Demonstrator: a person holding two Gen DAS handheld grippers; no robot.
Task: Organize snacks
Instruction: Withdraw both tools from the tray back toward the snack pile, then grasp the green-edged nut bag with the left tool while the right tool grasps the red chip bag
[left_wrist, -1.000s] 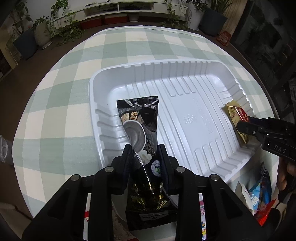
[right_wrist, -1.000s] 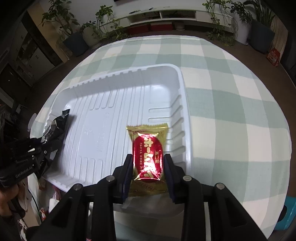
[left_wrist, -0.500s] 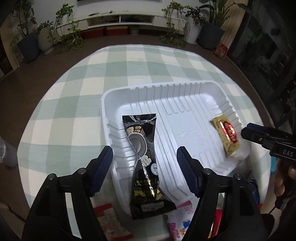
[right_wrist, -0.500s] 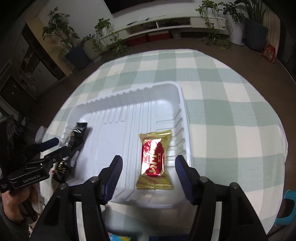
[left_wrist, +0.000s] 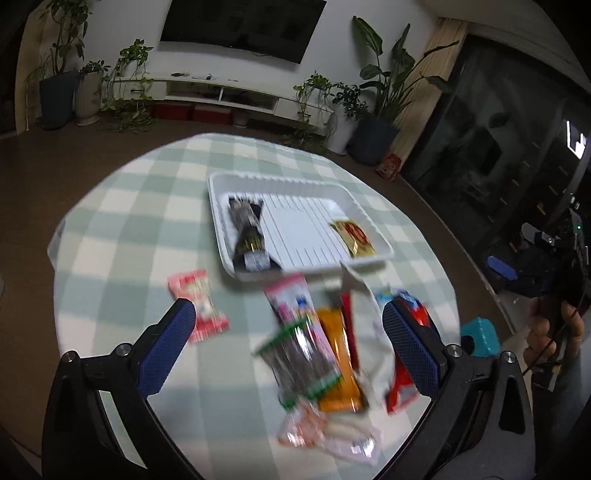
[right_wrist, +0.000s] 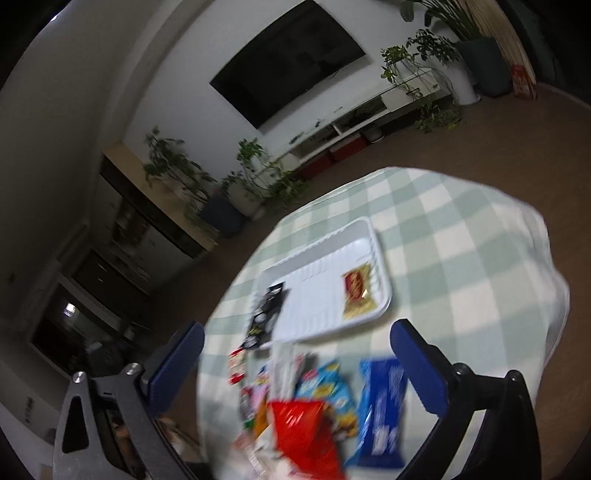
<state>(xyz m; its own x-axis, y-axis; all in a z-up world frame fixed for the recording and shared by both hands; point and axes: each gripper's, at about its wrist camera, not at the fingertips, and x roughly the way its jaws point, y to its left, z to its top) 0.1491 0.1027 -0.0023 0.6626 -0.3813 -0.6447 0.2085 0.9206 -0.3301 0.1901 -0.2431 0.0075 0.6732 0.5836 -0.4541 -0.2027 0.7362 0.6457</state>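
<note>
A white tray (left_wrist: 295, 184) sits mid-table on the checked cloth. A black packet (left_wrist: 249, 229) lies at its left end and a gold-and-red packet (left_wrist: 354, 236) at its right end. My left gripper (left_wrist: 288, 314) hovers well back from the tray over a blurred pile of loose snacks, its jaws opening wide and gripping nothing. In the right wrist view the tray (right_wrist: 386, 280), black packet (right_wrist: 267, 310) and gold-and-red packet (right_wrist: 356, 291) lie ahead. My right gripper (right_wrist: 298, 332) is also opening, with nothing between its pads.
Loose snacks lie near the front edge: a pink packet (left_wrist: 197, 302), a green-black one (left_wrist: 303, 354), an orange one (left_wrist: 338, 362), a blue one (right_wrist: 384, 402) and a red one (right_wrist: 303, 432). A teal stool (left_wrist: 480, 338) stands beside the table. A person's hand (left_wrist: 554, 332) is at the right.
Both grippers let go of their packets in the tray, opened wide, and drew back and up from it. The snack pile at the table's near side has come into view.
</note>
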